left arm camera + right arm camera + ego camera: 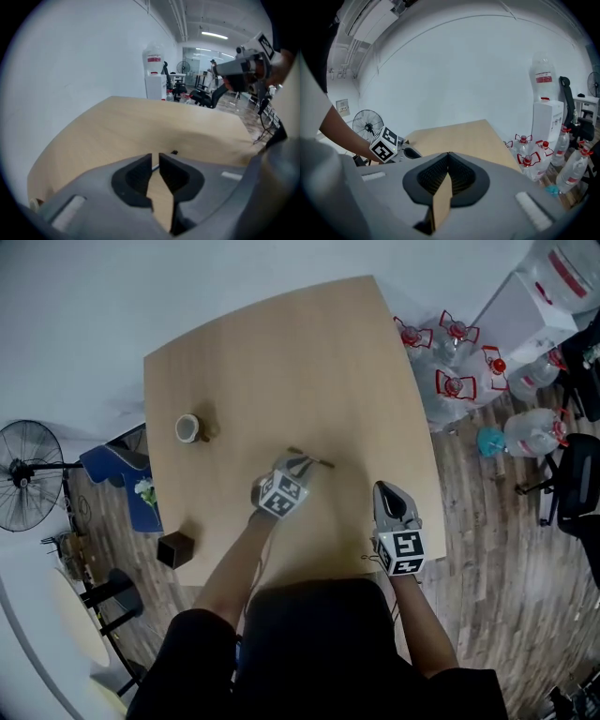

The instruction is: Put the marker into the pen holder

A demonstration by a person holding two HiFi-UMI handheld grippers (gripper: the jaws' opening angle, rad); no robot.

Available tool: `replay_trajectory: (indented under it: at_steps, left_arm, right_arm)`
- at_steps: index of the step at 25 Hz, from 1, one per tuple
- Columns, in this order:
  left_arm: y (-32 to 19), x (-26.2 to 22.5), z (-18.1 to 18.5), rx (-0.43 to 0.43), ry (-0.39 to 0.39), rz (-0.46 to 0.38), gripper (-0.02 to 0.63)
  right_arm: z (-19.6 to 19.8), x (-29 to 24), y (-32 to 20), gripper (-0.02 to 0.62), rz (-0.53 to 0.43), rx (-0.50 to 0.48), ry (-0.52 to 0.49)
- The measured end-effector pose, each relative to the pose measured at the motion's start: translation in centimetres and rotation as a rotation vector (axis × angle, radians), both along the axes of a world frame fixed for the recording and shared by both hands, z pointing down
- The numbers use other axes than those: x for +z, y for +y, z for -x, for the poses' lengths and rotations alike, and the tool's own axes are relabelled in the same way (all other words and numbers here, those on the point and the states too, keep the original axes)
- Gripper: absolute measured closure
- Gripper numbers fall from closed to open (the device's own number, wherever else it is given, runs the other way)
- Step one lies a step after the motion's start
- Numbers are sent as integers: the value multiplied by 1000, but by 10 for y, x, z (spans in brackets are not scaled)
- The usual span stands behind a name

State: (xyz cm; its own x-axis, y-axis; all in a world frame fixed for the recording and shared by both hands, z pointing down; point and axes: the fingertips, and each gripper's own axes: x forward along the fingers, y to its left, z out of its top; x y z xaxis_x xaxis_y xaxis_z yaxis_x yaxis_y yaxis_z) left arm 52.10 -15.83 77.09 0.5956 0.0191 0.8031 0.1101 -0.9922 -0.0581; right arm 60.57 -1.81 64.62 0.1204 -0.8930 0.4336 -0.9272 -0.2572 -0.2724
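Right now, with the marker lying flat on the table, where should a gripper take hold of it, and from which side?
Grip the marker at mid-barrel, coming down from above with jaws across its width: it lies flat on the table, long and thin. The left gripper looks shut on it.

The desk [281, 352] had a pale wood-grain top, smooth and matt. The left gripper [155, 158] and right gripper [448, 155] had matt grey plastic shells with black pads [461, 176], ribbed on the right. The floor [487, 521] was grey-brown wood planking. The bottles [534, 432] were clear plastic.
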Motion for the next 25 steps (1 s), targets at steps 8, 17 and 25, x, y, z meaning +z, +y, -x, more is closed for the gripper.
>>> replay_trajectory:
  at_steps: [8, 17, 25]
  left_arm:
    - [-5, 47, -3, 173, -134, -25, 531]
    - [-5, 68, -14, 411, -229, -103, 518]
    - [7, 87, -2, 667, -385, -195, 512]
  right_arm:
    - [-11, 27, -17, 594, 33, -34, -21]
    - [-3, 48, -12, 594, 85, -20, -87]
    - [-23, 52, -7, 594, 83, -7, -89]
